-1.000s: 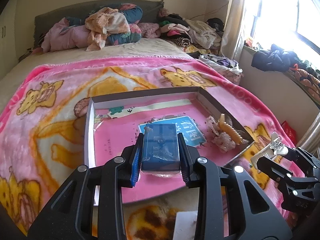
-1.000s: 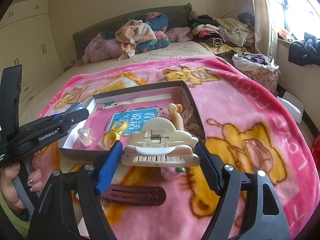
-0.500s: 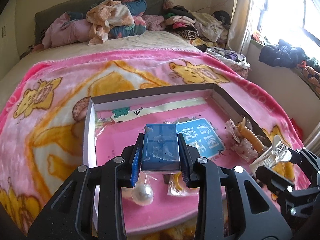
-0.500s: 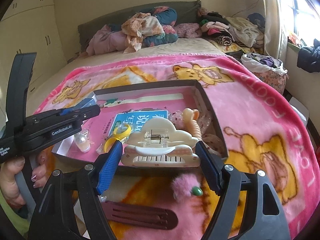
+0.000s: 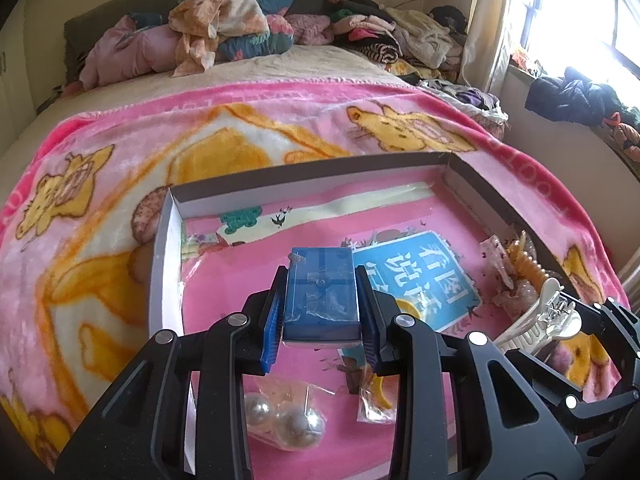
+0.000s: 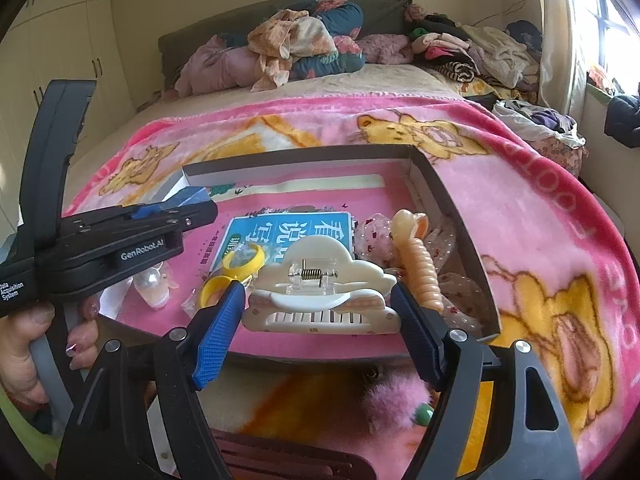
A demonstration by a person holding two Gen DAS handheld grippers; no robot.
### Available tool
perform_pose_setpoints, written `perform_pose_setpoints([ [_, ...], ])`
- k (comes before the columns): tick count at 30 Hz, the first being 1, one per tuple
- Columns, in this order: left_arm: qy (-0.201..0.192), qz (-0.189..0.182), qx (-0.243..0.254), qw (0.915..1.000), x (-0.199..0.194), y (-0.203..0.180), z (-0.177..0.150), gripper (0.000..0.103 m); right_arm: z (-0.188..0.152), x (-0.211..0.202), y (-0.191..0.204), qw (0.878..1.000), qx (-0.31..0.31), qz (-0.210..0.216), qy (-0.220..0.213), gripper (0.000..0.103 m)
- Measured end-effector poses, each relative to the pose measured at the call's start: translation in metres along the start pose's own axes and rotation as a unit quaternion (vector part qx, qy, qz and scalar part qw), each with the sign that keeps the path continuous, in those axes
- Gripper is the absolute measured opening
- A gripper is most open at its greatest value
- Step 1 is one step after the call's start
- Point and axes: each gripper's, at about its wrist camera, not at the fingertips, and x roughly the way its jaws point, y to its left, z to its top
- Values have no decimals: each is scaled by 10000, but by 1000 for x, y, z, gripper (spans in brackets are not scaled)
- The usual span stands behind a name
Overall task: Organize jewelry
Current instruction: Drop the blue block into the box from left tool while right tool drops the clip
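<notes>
Pink fleece, a blanket (image 5: 280,128) printed with yellow cartoon bears, covers the bed, and on it lies a shallow cardboard tray (image 5: 166,264) lined with pink printed paper.

Going from left to right, we see first the left hand-held gripper (image 5: 320,300), its blue pads closed against the two sides of a small blue box (image 5: 320,292). It holds the box above the middle of the tray. Beneath it, on the tray floor, lie two large pearl beads in a clear bag (image 5: 284,420) and, just beside them, a yellow ring in another bag (image 5: 376,396). A blue booklet with white lettering (image 5: 420,276) lies flat to the right of the box.

Further right, along the tray's right wall, rest a ribbed peach hair clip (image 6: 420,272) and some sheer dotted fabric pieces (image 6: 372,232).

Furthest right, the right hand-held gripper (image 6: 320,312) clamps a cream cloud-shaped claw clip (image 6: 320,292) between its pads, held above the tray's near edge. On the blanket outside the tray, below this gripper, lie a pink fluffy pompom (image 6: 396,400) and a dark brown comb clip (image 6: 280,456).

We judge that both pieces are being carried in for placement. The next move calls for lowering each onto bare tray floor, clear of the bags, then releasing.
</notes>
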Motion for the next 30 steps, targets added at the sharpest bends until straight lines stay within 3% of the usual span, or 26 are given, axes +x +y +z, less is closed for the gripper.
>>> perform_pose_setpoints([
  [22, 94, 12, 50, 9999, 12, 0, -6, 25, -5, 8, 3, 10000, -38, 36, 55, 73],
  [30, 22, 36, 106, 9999, 2, 1, -8, 40, -10, -8, -3, 9999, 94, 34, -55, 75],
])
